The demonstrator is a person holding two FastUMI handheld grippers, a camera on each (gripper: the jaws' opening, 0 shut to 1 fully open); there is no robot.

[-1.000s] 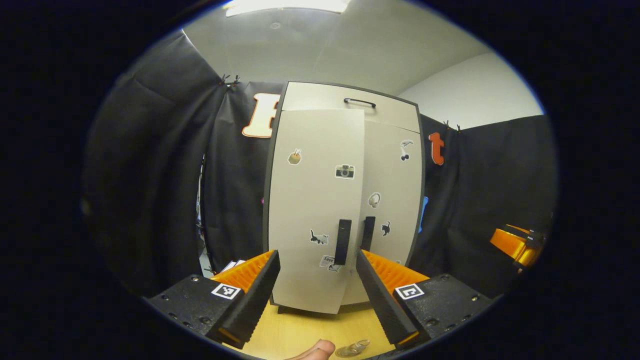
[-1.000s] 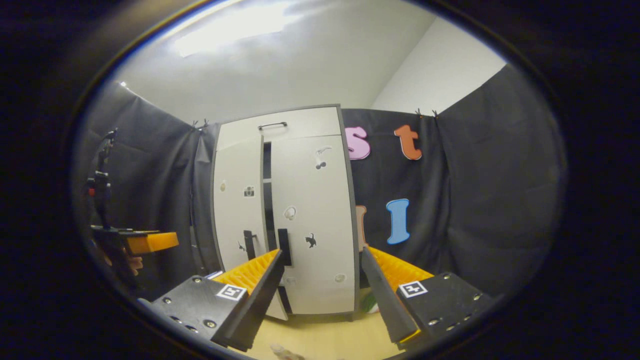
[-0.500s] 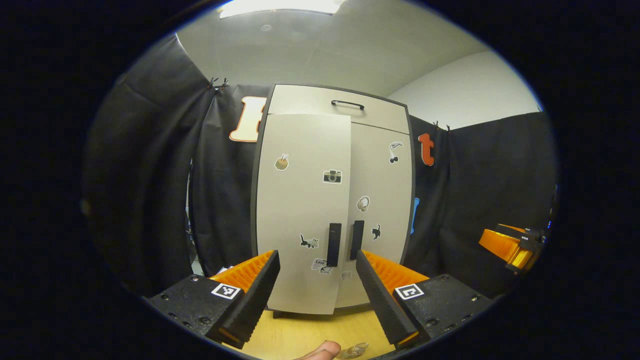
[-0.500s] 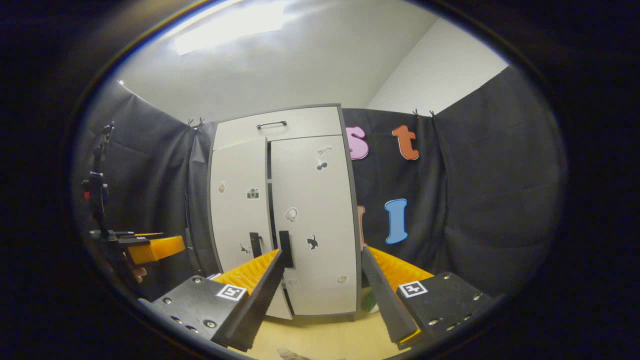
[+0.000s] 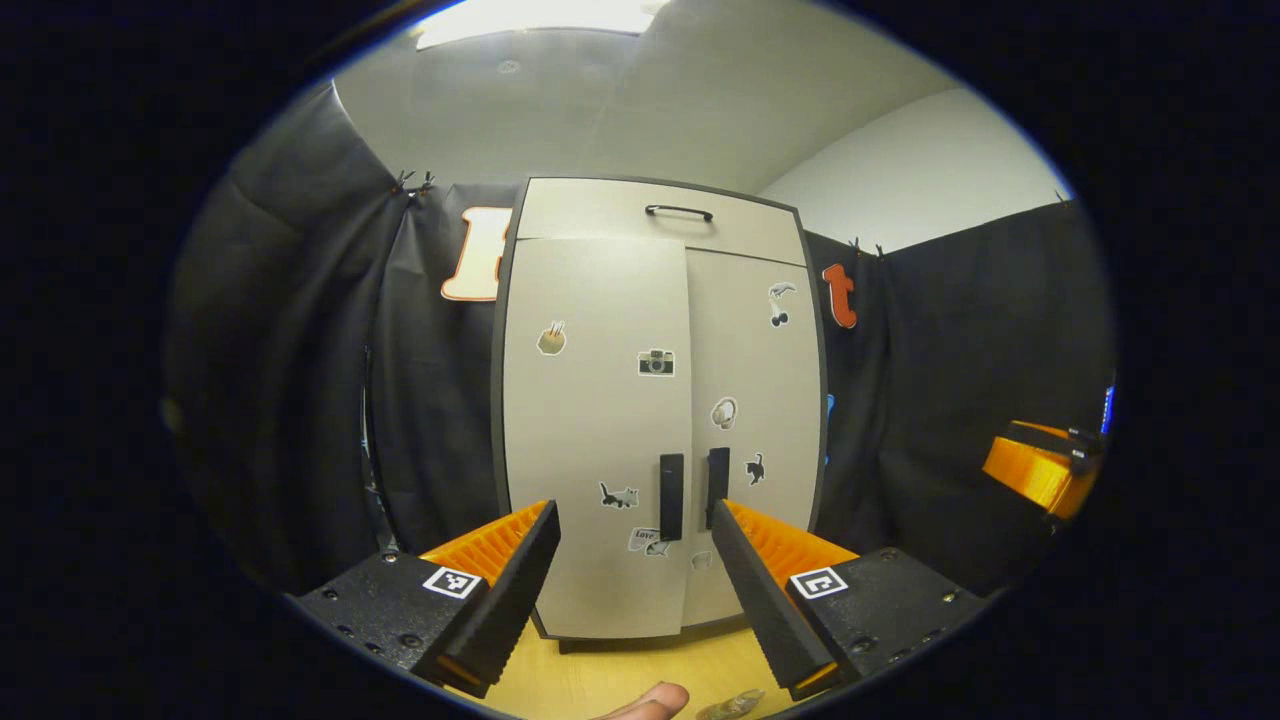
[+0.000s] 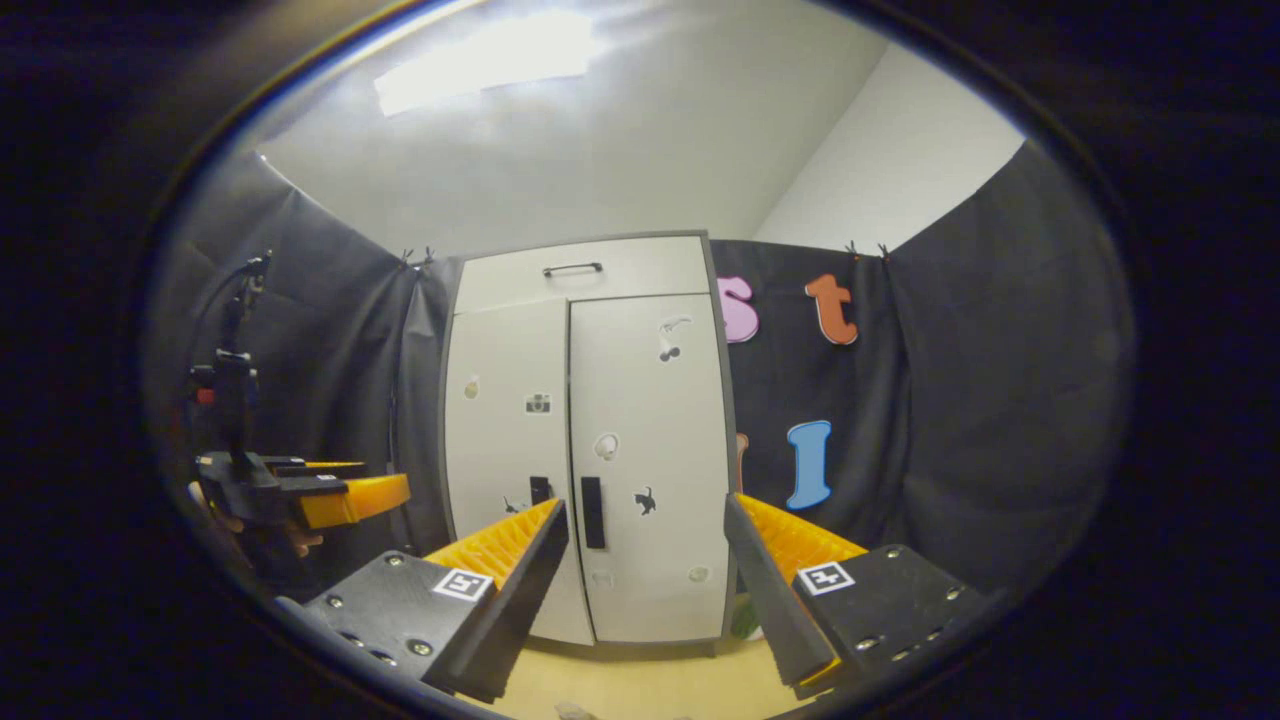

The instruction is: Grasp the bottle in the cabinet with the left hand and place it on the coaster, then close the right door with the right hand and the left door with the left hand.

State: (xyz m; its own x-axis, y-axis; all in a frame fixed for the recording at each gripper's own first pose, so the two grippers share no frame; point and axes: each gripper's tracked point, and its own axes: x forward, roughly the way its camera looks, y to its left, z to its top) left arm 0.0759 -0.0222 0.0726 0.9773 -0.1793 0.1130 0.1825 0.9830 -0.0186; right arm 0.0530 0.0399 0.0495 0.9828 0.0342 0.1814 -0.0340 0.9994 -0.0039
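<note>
Left gripper view showed the left door now flush beside the right door, no longer ajar; left hand-held gripper spread, empty. Bottle on the bench; task looked done.

One cabinet stands on the wooden table, with two doors, a left door and a right door, plus one drawer on top. Two door handles and one drawer handle. Two grippers, one and another.
</note>
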